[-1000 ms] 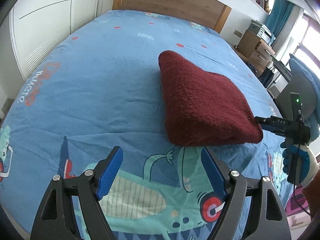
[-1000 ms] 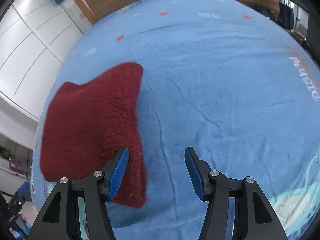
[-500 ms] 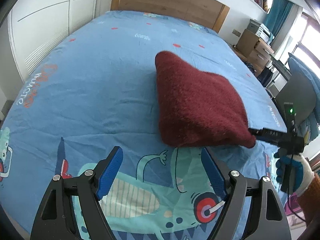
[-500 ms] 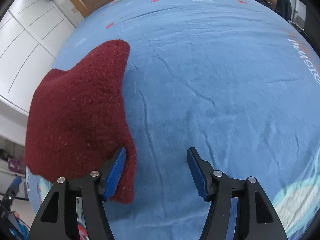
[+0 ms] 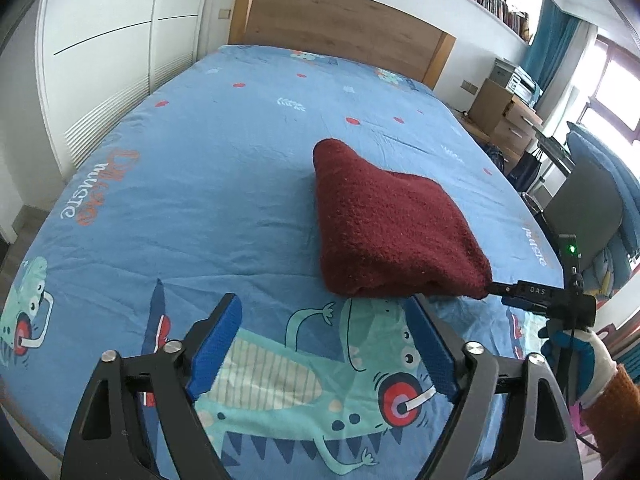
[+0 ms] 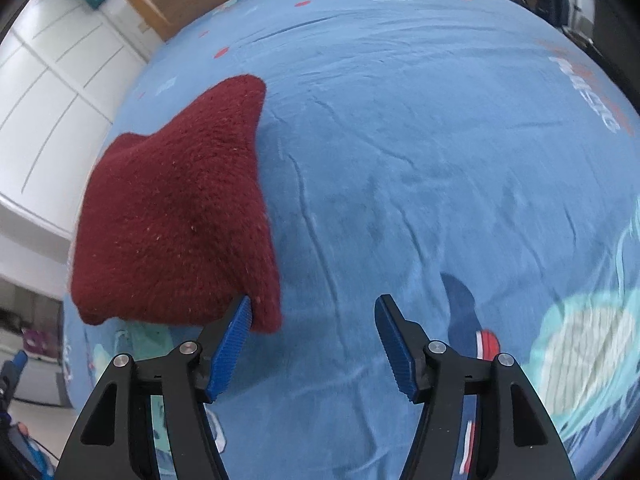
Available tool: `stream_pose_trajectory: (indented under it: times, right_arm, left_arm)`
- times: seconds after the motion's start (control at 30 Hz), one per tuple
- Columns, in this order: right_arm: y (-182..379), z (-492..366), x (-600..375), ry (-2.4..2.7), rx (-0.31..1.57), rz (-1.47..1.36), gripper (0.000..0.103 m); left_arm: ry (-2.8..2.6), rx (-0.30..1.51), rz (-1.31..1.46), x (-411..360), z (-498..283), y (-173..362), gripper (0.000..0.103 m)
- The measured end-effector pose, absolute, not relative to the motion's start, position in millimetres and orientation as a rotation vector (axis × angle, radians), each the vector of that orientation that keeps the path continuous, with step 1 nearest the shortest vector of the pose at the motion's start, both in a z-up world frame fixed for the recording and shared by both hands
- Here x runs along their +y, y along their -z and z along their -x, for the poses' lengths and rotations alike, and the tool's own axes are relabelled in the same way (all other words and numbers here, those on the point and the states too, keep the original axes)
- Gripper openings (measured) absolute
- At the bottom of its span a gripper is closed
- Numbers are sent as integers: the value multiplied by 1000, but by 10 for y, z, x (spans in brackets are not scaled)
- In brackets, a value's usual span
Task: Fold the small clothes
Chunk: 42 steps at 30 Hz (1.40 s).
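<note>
A folded dark red knitted garment lies on the blue cartoon-print bed sheet, its near right corner raised. My left gripper is open and empty, just in front of the garment's near edge. My right gripper is open; its left finger is pushed under the garment's lifted corner. In the left wrist view the right gripper reaches into that corner from the right, fingertips hidden by the cloth. The garment fills the left of the right wrist view.
A wooden headboard stands at the bed's far end. White wardrobes line the left side. A wooden drawer unit and a blue chair stand right of the bed. The bed's near edge is close below my left gripper.
The garment's near right corner has risen off the sheet with the right gripper's finger under it. Both grippers have drawn back a little and tilted up; the jaws stay open.
</note>
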State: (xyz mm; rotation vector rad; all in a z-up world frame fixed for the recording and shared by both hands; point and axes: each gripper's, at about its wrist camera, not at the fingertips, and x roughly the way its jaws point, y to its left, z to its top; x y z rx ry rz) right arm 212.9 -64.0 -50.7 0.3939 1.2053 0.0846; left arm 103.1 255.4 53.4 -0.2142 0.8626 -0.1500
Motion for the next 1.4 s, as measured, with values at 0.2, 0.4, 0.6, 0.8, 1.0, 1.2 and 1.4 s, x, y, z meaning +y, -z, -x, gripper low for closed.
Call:
stream_pose_trajectory:
  times: [0.2,0.4,0.6,0.8,1.0,1.2,1.4]
  right_arm:
    - [334,-1921,-731,-80,1171,-415,66]
    - [-50,-1472,-613,-119,1070,-366,70]
    - [-454,-889,-393,-135,946,-329,79]
    - [-753,-324,-222,-125,847,-214,90]
    - [-890,47,-190,-109,772,-179,103]
    - [-984,319,-260,-81,723,-163,103]
    - [-1077,487,-317,-57,668,-150,103]
  left_arm:
    - [128,849,216,2515,-909,-588,98]
    - [85,849,192,2404,-710,-548,102]
    - [31,826,130,2254,-508,-564,102]
    - [7,774,61,2046,-218,-638,102]
    - [-33,711,19,1885,55,-681,102]
    - [-34,678,29,1826,215,-728,102]
    - [-46,657,27,1782,334,-786,102]
